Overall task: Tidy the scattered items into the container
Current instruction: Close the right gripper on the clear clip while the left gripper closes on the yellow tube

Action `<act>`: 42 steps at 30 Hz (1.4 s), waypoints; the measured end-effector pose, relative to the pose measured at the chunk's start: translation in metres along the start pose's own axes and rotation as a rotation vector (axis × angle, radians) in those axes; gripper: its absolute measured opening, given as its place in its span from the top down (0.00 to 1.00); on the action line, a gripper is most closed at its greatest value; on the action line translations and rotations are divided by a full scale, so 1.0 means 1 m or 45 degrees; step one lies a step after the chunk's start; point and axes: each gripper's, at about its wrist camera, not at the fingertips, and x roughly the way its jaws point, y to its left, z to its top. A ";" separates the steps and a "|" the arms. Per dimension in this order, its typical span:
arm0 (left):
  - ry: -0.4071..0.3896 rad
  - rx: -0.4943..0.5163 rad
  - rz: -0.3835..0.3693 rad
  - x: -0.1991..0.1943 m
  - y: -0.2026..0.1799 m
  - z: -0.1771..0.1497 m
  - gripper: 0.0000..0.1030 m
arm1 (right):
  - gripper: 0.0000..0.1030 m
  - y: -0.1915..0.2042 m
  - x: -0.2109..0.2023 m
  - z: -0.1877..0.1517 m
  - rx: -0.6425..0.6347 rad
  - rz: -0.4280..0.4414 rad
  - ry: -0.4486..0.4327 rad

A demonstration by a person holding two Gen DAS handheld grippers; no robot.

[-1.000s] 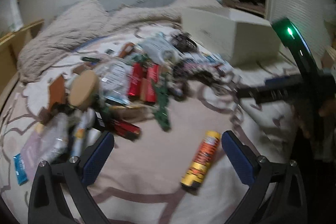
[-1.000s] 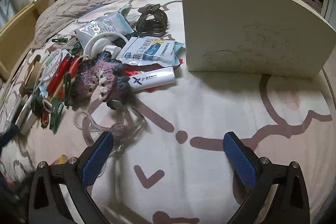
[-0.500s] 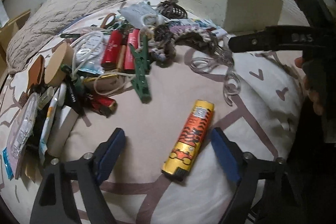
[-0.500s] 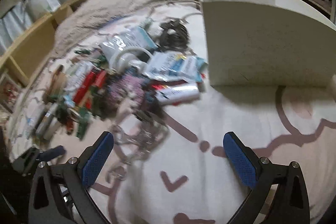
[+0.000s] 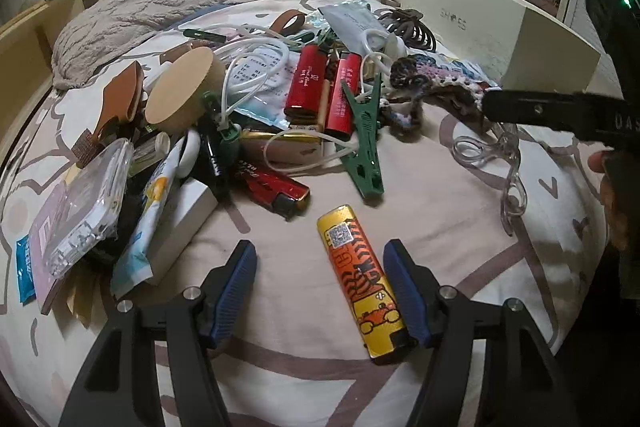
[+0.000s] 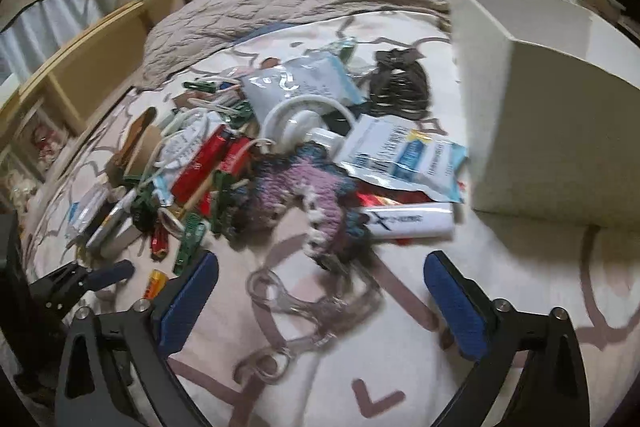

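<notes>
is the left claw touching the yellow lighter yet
Cannot tell. In the left wrist view the closing left claw straddles the yellow lighter, its right pad against the edge.

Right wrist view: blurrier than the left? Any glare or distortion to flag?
Right wrist view: motion-smeared, worst on the crocheted piece and clear plastic chain; fisheye bows the cream box. Left wrist view: sharp, the orange lighter print legible, dim light, soft shadows, small glints on the red lighters.

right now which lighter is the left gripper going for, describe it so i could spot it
On the bed sheet, look nearer than the big clutter pile, between the closing jaws of the left gripper. The yellow lighter lies there alone, close by one pad. Unlike the red lighters in the pile, it is yellow and orange with a cartoon print.
</notes>
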 end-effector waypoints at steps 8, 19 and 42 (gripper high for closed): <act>0.003 -0.028 -0.021 0.000 0.002 0.000 0.35 | 0.11 0.008 -0.005 -0.014 -0.017 0.147 0.073; 0.012 -0.031 -0.022 0.001 0.003 0.000 0.35 | 0.32 0.014 -0.009 -0.028 -0.056 0.043 0.113; 0.001 -0.067 -0.042 0.003 0.001 0.000 0.58 | 0.48 0.021 0.001 -0.033 -0.092 -0.161 0.089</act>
